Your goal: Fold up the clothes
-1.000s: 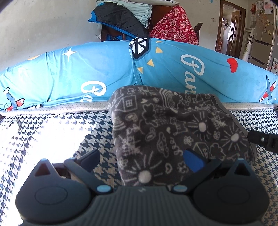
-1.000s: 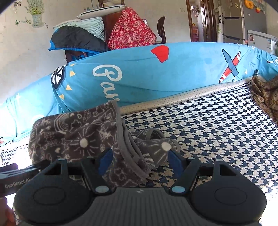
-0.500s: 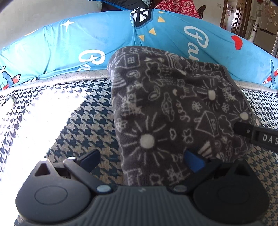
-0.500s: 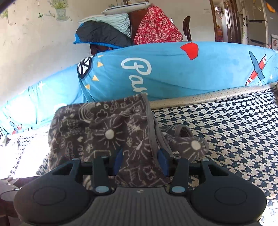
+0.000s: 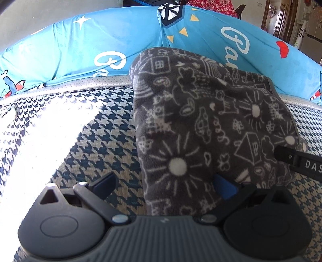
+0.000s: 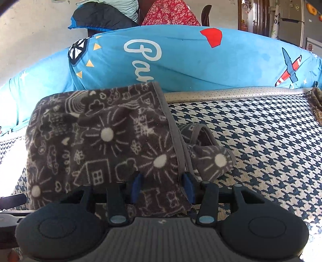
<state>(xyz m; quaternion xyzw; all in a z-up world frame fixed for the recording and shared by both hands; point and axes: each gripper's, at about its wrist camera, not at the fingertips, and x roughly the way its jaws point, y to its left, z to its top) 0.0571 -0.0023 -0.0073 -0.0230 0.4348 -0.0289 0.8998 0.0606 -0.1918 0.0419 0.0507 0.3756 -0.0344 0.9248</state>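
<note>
Garment (image 5: 201,125) lies on the houndstooth mat (image 5: 96,141), folded, its far edge against the long bolster (image 5: 100,40) behind. Its loose end (image 6: 211,159) trails right. Heaped bedding (image 6: 104,16) beyond the bolster. Fridge (image 6: 291,20) far right.

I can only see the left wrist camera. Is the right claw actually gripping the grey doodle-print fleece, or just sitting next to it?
Observer: Gripping. In the right wrist view, the right claw pinches the near edge of the fleece. Its jaws have just been closing.
Operator: Which part of the edge?
Observer: The corner with the grey binding. The binding runs down between the jaws.
Operator: Anything beyond that edge?
Observer: A smaller trimmed flap pokes out beside it, lying on the houndstooth cover.
</note>
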